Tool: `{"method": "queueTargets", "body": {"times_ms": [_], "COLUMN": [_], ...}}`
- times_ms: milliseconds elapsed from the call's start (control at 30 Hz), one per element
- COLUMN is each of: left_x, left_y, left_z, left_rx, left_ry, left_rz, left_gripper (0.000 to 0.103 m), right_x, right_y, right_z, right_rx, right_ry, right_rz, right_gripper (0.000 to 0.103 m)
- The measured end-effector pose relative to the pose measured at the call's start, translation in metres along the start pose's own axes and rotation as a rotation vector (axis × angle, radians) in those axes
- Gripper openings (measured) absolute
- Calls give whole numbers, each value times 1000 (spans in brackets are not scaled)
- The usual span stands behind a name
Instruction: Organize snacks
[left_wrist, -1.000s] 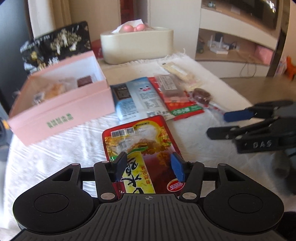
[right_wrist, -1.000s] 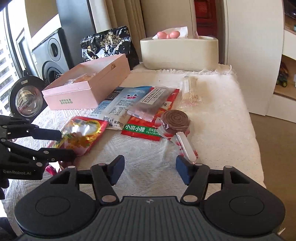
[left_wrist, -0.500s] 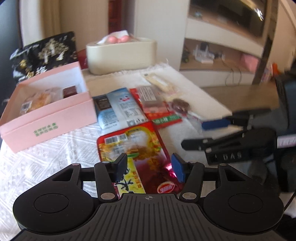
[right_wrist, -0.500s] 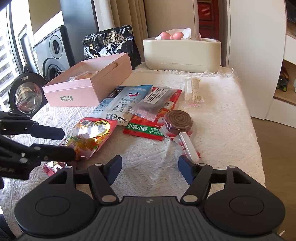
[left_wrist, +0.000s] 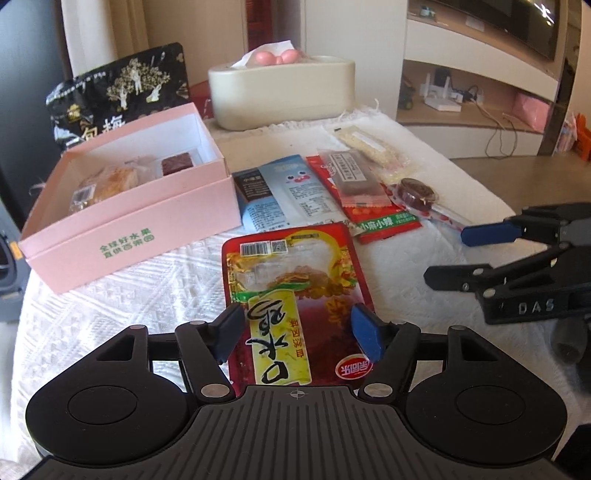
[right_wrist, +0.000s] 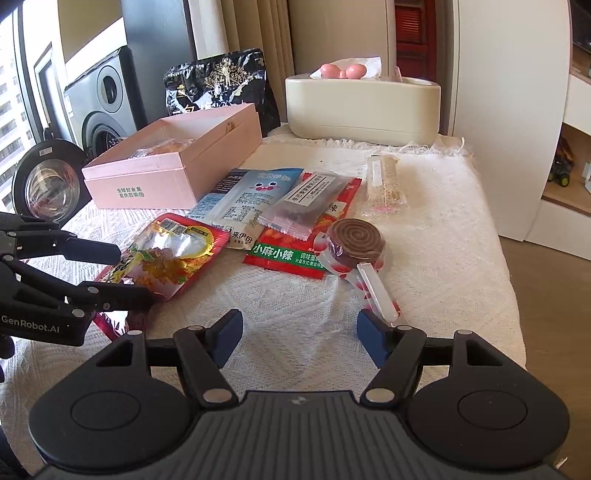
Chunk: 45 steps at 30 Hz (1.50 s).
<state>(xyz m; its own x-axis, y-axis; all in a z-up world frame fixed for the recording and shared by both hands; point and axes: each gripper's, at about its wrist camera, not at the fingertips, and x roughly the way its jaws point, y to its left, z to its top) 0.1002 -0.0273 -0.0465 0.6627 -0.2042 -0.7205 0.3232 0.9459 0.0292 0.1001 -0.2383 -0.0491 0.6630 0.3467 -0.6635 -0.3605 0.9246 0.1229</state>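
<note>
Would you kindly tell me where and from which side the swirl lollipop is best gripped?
Probably by its white stick, which juts toward the right gripper clear of the other packets. Come from the near side with the open fingers either side of the stick; the round head lies partly on the red spicy-strip packet.

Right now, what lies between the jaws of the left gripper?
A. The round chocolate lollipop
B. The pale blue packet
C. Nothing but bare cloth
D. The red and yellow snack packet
D: in the left wrist view the red and yellow snack packet lies flat on the cloth between the opening jaws of the left gripper, its pads not pressing on it.
</note>
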Motion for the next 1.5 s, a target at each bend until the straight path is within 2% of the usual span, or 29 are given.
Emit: {"method": "queueTargets", "body": {"times_ms": [200, 433, 533, 600, 667, 767, 833, 900, 967, 1033, 1133, 1267, 1333, 1500], "left_x": [5, 0, -16, -17, -9, 0, 0, 3, 9, 14, 12, 11, 13, 14], "left_y": [7, 12, 14, 6, -7, -22, -21, -19, -18, -23, -22, -4, 4, 8], "left_z": [0, 3, 7, 9, 7, 0, 0, -1, -2, -5, -7, -3, -2, 3], "left_rx": [-82, -102, -137, -111, -35, 75, 61, 37, 30, 56, 57, -46, -73, -56], "left_ry": [-8, -10, -62, -62, -34, -17, -12, 2, 8, 9, 4, -7, -10, -7], "left_rz": [-82, -95, -130, -155, -118, -14, -32, -86, -148, -133, -139, -129, -100, -97], "left_gripper": [70, 69, 68, 69, 69, 71, 71, 79, 97, 100, 101, 102, 102, 102], "right_x": [0, 1, 1, 1, 1, 1, 1, 1, 1, 1, 1, 1, 1, -7], "right_y": [4, 8, 8, 9, 9, 9, 8, 8, 8, 8, 6, 6, 6, -3], "right_z": [-1, -1, -1, -1, -1, -1, -2, -1, -1, -1, -1, -2, -1, 3], "right_rx": [-17, -32, -33, -34, -35, -32, -29, -31, -33, -31, -25, -24, -26, 9], "right_ry": [4, 8, 8, 9, 10, 8, 8, 8, 9, 8, 6, 6, 5, -30], "right_rz": [-11, -21, -24, -23, -23, -25, -26, -26, -24, -21, -14, -9, -9, 6], "right_gripper": [71, 73, 73, 74, 74, 74, 74, 75, 76, 76, 77, 77, 77, 77]}}
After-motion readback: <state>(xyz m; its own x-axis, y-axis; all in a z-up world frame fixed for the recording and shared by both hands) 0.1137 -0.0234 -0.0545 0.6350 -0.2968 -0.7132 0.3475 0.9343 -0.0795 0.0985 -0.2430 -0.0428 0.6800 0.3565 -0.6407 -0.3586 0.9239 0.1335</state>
